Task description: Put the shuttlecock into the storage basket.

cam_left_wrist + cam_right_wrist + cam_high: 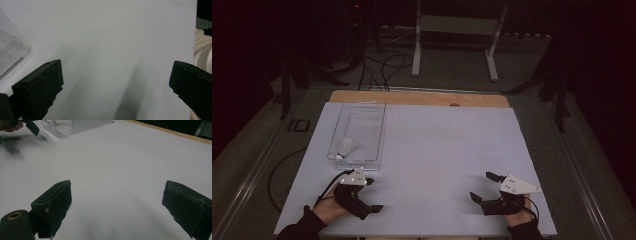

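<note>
A white shuttlecock [347,147] lies in the near end of a clear plastic tray [373,116] at the left of the white table sheet [437,145]. My left gripper [372,195] is held just in front of the tray's near edge, open, with nothing between its jaws; its own view looks along the jaws [116,82] at bare sheet, the tray's corner [10,53] at the left. My right gripper [483,186] is at the near right, open and empty; its view [116,202] shows bare sheet and the tray [75,126] far off.
The sheet lies on a wooden tabletop whose far edge [422,97] shows as a tan strip. Beyond it are cables [382,67] on the floor and a white stand frame [452,35]. The left gripper's fingertip [31,127] shows at the top left of the right gripper view.
</note>
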